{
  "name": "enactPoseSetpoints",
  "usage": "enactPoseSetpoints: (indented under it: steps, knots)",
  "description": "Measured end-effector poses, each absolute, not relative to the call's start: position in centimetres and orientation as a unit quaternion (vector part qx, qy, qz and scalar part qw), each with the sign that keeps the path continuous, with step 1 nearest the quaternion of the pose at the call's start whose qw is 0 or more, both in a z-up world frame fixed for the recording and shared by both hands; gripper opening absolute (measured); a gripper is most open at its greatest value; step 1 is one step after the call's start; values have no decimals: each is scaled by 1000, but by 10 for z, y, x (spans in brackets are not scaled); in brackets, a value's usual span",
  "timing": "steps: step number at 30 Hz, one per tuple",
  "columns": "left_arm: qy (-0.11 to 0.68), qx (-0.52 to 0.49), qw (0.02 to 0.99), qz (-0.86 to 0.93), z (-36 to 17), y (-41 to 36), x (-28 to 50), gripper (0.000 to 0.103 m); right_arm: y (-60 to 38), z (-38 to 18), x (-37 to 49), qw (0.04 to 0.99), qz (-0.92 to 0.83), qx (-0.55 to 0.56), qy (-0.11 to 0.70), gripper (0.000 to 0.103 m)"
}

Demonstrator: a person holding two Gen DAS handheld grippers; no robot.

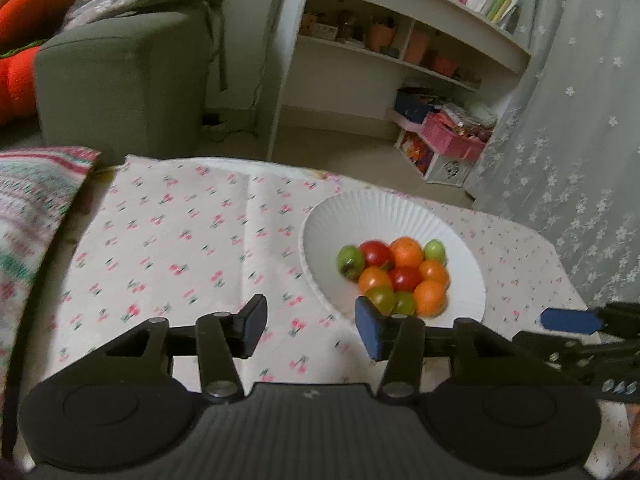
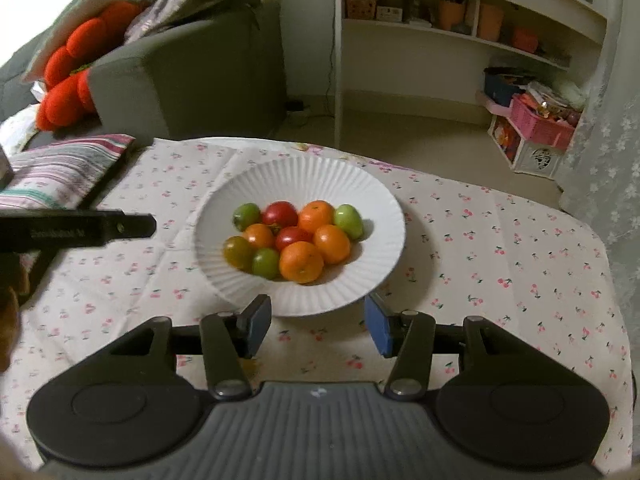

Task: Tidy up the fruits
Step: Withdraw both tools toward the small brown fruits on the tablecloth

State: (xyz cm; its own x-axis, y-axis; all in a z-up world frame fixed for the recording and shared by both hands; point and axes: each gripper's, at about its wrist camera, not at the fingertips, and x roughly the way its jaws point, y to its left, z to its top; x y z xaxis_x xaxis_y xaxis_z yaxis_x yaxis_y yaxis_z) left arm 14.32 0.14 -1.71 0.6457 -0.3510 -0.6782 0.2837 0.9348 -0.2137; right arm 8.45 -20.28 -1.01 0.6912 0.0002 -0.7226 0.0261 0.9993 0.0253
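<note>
White ridged plate (image 2: 372, 216) rests on the table (image 2: 500, 248), which carries a cherry-print cloth. The fruits (image 2: 294, 236), orange, red and green, sit clustered in the plate's centre. Left gripper (image 1: 310, 326) hangs released over the cloth, nothing between its jaws. Right gripper (image 2: 318, 326) likewise released, empty, near the plate's front rim.

My left gripper (image 1: 310, 326): black frame, blue pads, silver pivot screws | my right gripper (image 2: 318, 326): same, ribbed grey housing.
</note>
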Motion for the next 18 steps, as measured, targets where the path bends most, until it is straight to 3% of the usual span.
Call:
enactPoseSetpoints:
  steps: [6,18]
  knots:
    - [398,-27,901,-171,-21,9,120,51,-180,-21,64,911,17,-12,411,57]
    - [401,7,901,-166,-32,23,94,64,-177,-42,62,903,32,-35,426,61]
